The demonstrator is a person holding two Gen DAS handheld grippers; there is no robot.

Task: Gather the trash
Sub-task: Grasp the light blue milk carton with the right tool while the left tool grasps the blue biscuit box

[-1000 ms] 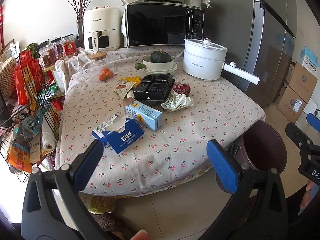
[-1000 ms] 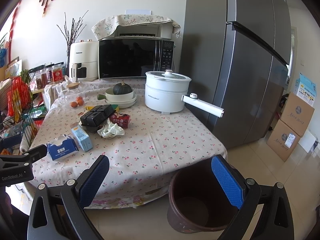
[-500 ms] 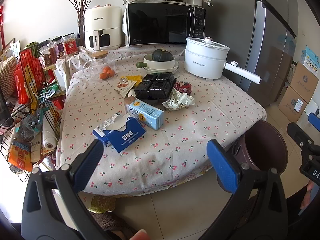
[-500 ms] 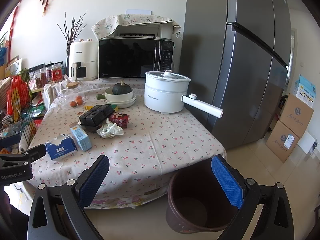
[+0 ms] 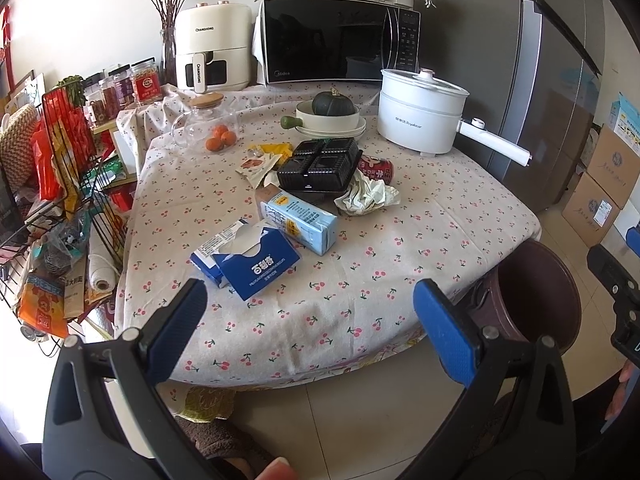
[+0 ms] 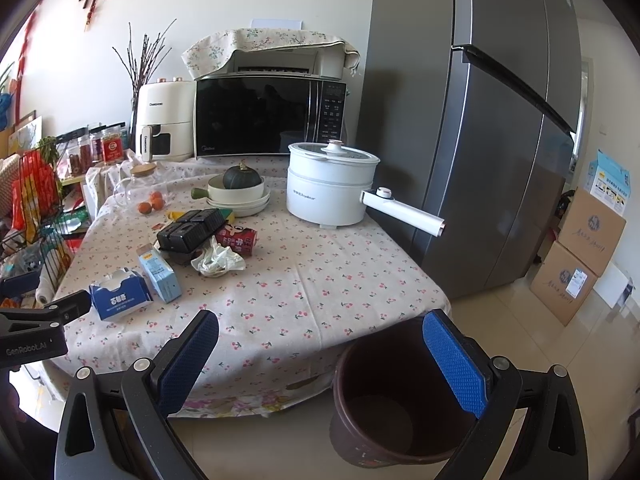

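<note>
Right now I am holding my left tool (image 5: 310,310) and my right tool (image 6: 320,350) spread wide with nothing between the fingers, both hovering short of the counter (image 5: 420,240). Trash is lying mid-counter: a blue tissue box (image 5: 256,266) touching a light blue carton (image 5: 298,218), with a crumpled paper (image 5: 366,196) just beside a black tray (image 5: 320,164) and a red can (image 5: 376,168). A brown bin (image 6: 384,404) is standing on the floor at the counter's corner.

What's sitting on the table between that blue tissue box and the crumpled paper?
A light blue drink carton lies on its side between the blue tissue box and the crumpled paper; the left wrist view shows it best.
</note>
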